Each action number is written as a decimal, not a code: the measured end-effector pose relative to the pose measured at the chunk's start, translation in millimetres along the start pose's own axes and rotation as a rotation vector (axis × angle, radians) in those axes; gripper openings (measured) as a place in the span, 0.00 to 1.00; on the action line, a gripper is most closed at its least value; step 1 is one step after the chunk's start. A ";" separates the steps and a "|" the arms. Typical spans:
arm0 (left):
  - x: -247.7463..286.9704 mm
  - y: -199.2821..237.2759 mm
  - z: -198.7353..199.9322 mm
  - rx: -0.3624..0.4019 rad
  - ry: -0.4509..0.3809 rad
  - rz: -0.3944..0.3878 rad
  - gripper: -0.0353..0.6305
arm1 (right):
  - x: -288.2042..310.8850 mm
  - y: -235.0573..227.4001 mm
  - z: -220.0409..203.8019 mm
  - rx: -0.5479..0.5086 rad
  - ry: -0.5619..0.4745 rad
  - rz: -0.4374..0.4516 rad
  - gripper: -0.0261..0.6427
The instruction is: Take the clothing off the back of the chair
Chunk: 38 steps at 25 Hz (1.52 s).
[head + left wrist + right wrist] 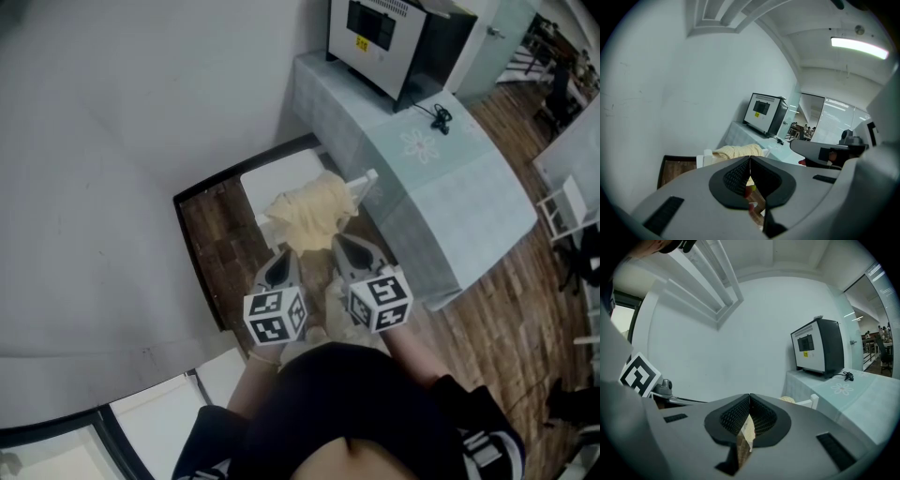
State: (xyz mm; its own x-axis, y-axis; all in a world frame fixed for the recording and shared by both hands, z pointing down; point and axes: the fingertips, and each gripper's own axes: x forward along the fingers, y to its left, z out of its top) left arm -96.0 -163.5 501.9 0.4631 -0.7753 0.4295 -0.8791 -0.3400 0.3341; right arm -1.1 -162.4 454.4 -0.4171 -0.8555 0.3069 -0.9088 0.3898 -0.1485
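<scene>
A cream garment (309,211) is draped in a bunch over the back of a white chair (277,180) that stands against the wall. Both grippers sit just short of it, side by side. The left gripper (284,255) is shut and holds nothing, its tip close below the cloth's near edge. The right gripper (345,241) is also shut and empty, beside the garment's right lower edge. In the left gripper view, the garment (738,151) shows just beyond the closed left gripper (750,158). In the right gripper view, behind the closed right gripper (750,396), a bit of the cloth (790,400) and a chair post (814,401) peek out.
A table with a pale green cloth (441,178) stands right of the chair and carries a boxy dark-and-white appliance (389,37) and a black cable (441,116). A white wall (112,141) closes the left side. Wooden floor (220,244) lies under the chair.
</scene>
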 end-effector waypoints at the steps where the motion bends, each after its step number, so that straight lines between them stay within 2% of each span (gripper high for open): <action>1: 2.1 2.0 0.2 -0.003 -0.001 0.006 0.05 | 3.1 -1.3 -0.3 -0.004 0.002 0.004 0.06; 16: 52.2 19.4 4.5 -0.048 0.001 0.105 0.05 | 45.3 -52.5 -2.5 -0.028 0.047 0.027 0.06; 34: 105.2 36.7 -14.1 -0.068 0.065 0.197 0.06 | 96.7 -101.8 -31.3 -0.069 0.162 0.100 0.06; 38: 112.1 41.4 -21.2 -0.074 0.079 0.209 0.18 | 106.2 -111.2 -41.5 -0.081 0.194 0.099 0.06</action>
State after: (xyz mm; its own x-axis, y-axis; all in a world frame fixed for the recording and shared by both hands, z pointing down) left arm -78.1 -253.2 581.7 0.2816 -0.7798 0.5592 -0.9474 -0.1338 0.2906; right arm 55.3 -282.4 542.5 -0.4904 -0.7333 0.4709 -0.8580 0.5011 -0.1131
